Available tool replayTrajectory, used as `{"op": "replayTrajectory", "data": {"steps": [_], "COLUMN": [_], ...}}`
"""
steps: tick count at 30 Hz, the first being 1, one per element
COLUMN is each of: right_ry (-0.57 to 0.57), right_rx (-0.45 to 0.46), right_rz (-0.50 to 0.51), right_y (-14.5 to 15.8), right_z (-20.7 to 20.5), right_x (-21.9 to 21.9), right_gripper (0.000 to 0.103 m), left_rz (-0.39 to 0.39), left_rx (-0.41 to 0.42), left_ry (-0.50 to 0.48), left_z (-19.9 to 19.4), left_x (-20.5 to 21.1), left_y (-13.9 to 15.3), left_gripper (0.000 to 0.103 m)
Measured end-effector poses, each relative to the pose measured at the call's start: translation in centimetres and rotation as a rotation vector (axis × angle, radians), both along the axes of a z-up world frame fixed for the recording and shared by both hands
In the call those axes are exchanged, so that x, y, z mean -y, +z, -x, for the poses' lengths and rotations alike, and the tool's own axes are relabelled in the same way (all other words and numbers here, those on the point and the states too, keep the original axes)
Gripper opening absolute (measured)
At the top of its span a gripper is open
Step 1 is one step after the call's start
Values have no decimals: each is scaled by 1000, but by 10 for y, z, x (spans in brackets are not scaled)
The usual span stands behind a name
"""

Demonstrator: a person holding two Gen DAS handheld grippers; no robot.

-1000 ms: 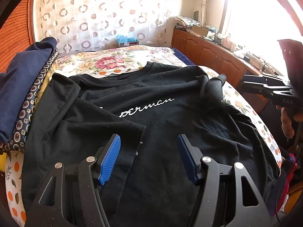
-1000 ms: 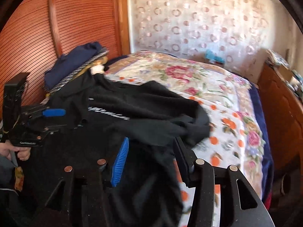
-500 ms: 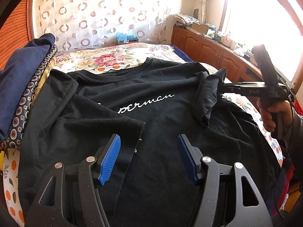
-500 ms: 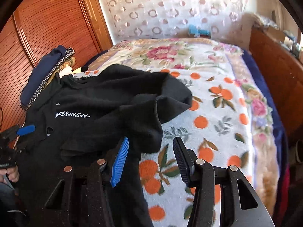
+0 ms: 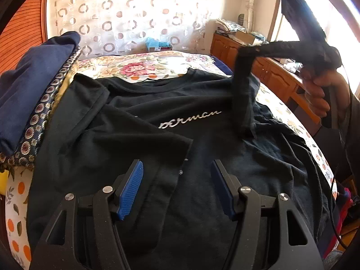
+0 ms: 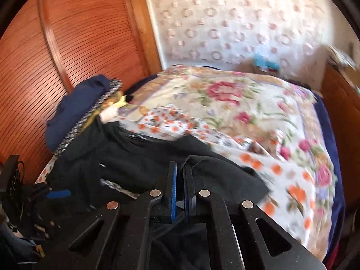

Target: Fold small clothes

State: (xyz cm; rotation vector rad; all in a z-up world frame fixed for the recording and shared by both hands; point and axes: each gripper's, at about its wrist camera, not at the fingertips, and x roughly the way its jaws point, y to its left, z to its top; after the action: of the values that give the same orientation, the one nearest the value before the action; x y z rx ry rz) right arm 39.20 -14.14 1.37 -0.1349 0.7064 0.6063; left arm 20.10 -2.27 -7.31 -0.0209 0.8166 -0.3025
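Observation:
A black T-shirt (image 5: pixel 202 148) with white script lettering lies spread on the bed, its left sleeve folded inward over the chest. My left gripper (image 5: pixel 176 184) is open and empty, hovering over the shirt's lower middle. My right gripper (image 6: pixel 179 180) is shut on the shirt's right sleeve (image 5: pixel 244 85) and holds it lifted above the chest; in the left wrist view it (image 5: pixel 245 51) hangs stretched from the raised gripper. The shirt (image 6: pixel 139 164) also shows in the blurred right wrist view.
A floral blanket (image 5: pixel 144 67) covers the bed. A pile of navy and patterned clothes (image 5: pixel 33 85) sits at the shirt's left. A wooden cabinet (image 5: pixel 274 76) with clutter stands at the right, a slatted wooden wardrobe (image 6: pixel 74 36) at the left.
My right gripper has closed on the right sleeve and lifted it up over the shirt. The left gripper has stayed open in place.

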Motion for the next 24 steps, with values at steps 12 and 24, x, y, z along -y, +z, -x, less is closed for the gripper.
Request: {"op": "replayTrajectory", "data": {"steps": [12, 24], "right_ry": [140, -107], "right_rx": [-40, -22], "right_rz": [39, 111], "right_y": [-12, -25], "right_z": [-16, -24], "right_x": [-55, 25], "right_gripper": [12, 56], "left_rz": [17, -7], "left_rx": [-16, 6], "left_ry": [48, 83], "left_z": [3, 3], "left_x": [-24, -43], "left_y": [-10, -5], "left_gripper": [63, 63]}}
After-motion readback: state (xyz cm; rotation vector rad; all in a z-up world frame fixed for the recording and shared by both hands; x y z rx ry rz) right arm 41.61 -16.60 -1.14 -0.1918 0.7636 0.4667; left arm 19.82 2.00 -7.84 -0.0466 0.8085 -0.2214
